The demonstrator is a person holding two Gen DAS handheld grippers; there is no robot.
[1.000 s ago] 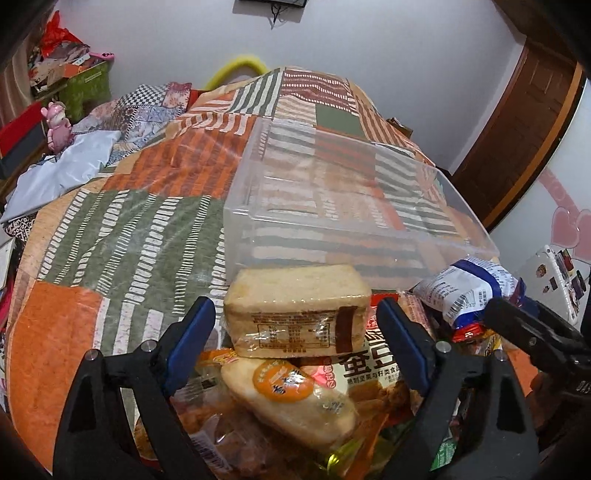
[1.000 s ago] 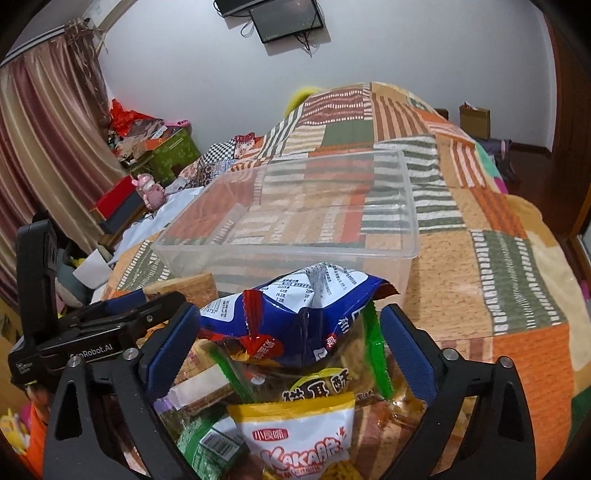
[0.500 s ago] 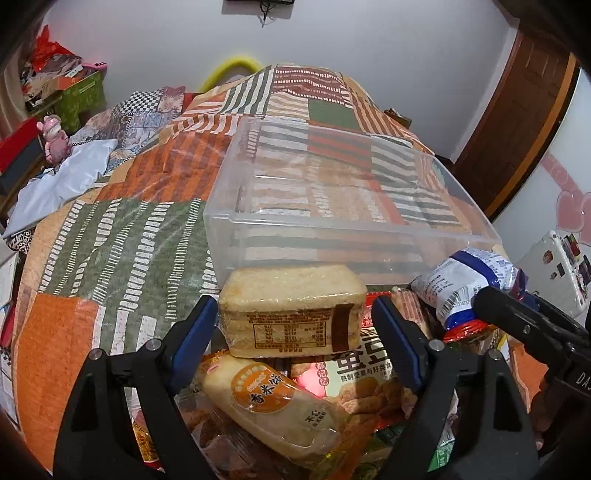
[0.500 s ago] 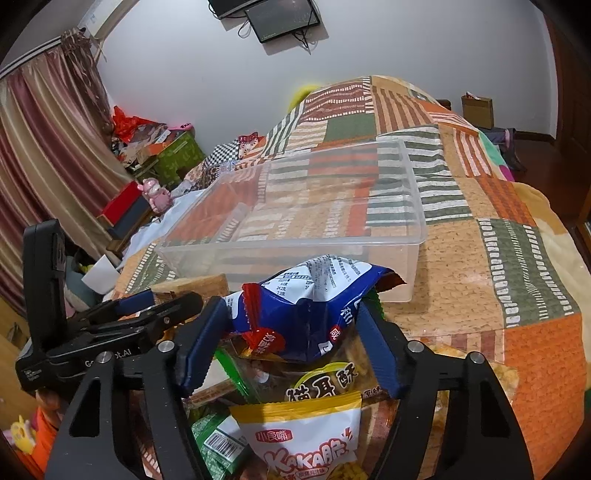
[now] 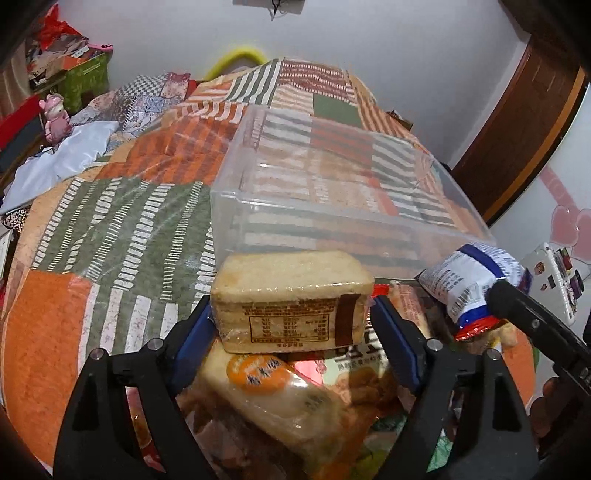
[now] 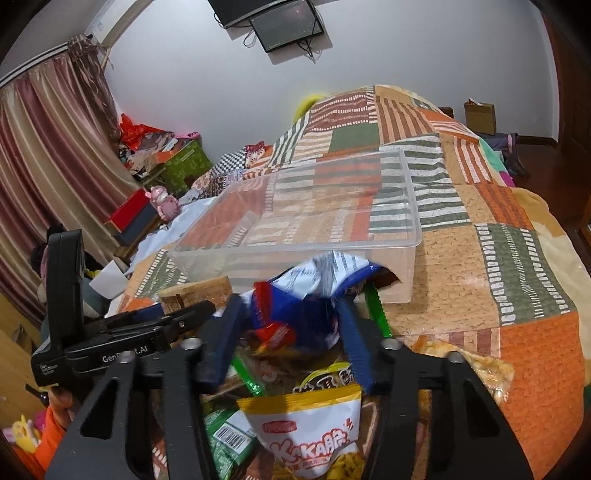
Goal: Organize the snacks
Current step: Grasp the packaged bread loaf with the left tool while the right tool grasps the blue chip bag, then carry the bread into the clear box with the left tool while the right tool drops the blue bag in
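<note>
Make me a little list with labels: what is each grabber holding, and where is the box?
left gripper: fingers closing around the wrapped bread block, pads look touching
right gripper: fingers closing on the blue and white snack bag
clear bin: on the patchwork blanket, nothing in it
snack pile: in front of the bin

Left wrist view: looks forward and steeply down along the left gripper (image 5: pixel 291 325), close over the snack pile, toward the clear plastic bin (image 5: pixel 332 192) just beyond on the bed; wooden door (image 5: pixel 517 136) to the bin's right, far wall behind it

Right wrist view: same downward tilt, set to the right of the left gripper (image 6: pixel 147 325), close over the pile, facing the bin (image 6: pixel 314 218); curtains (image 6: pixel 48 147) to the bin's left, wall screen (image 6: pixel 284 22) above it

Shared: bin, patchwork quilt (image 5: pixel 110 229), pile, wrapped bread block (image 5: pixel 288 295), blue-and-white packet (image 6: pixel 314 291)
</note>
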